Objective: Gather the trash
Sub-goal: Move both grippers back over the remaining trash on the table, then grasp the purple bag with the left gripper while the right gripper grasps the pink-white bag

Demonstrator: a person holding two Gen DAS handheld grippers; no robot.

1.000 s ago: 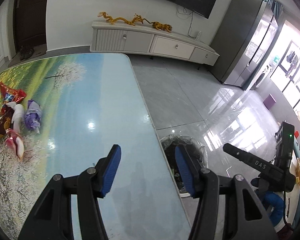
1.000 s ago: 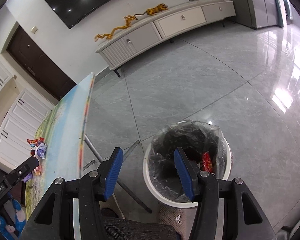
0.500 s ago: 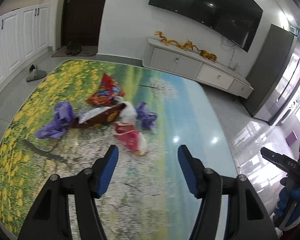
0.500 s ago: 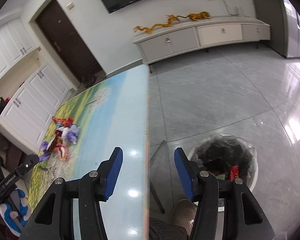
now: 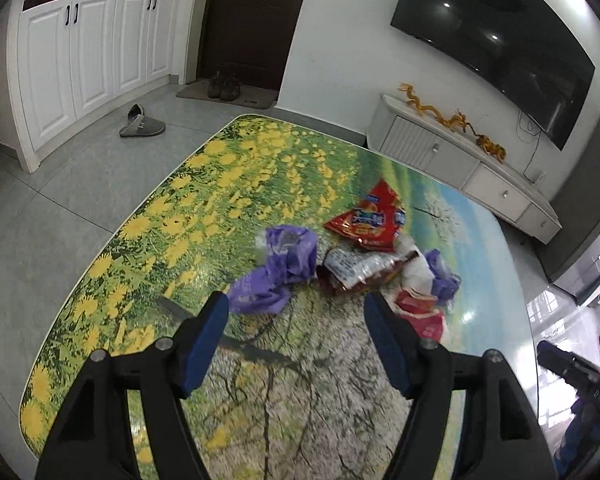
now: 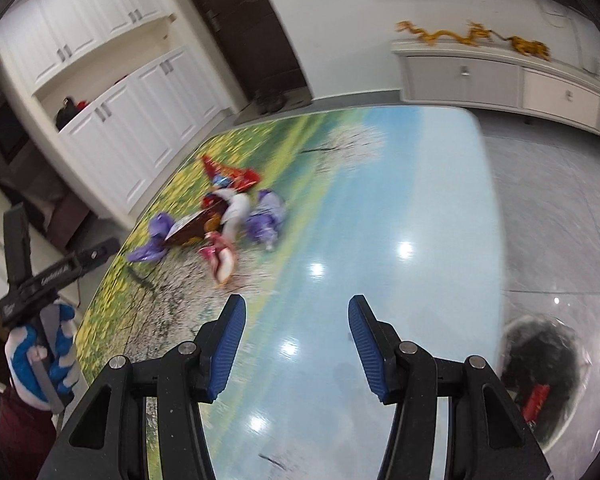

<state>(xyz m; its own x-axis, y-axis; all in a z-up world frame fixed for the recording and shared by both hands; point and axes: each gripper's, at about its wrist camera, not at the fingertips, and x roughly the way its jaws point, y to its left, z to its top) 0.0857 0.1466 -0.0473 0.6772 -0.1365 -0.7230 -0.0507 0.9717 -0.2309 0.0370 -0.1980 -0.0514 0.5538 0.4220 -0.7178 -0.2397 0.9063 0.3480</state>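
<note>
left gripper [image 5: 296,316]: spread wide, empty, held above table [image 5: 172,216] | right gripper [image 6: 296,322]: spread wide, empty | wrappers [image 5: 360,252]: heaped mid-table, purple bag [image 5: 278,270] nearest left fingers | bin [image 6: 540,372]: on floor beside table

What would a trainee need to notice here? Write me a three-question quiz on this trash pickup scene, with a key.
1. True or false: the left claw is shut on the purple wrapper.
2. Multiple choice: where is the trash bin?
A. on the table
B. on the floor beside the table
C. on the TV cabinet
3. Fill in: the opened brown packet lies between the purple wrapper and the ____ snack bag behind it.

Key
1. False; both it and the right claw are open and hold nothing, above the table.
2. B
3. Red
</note>
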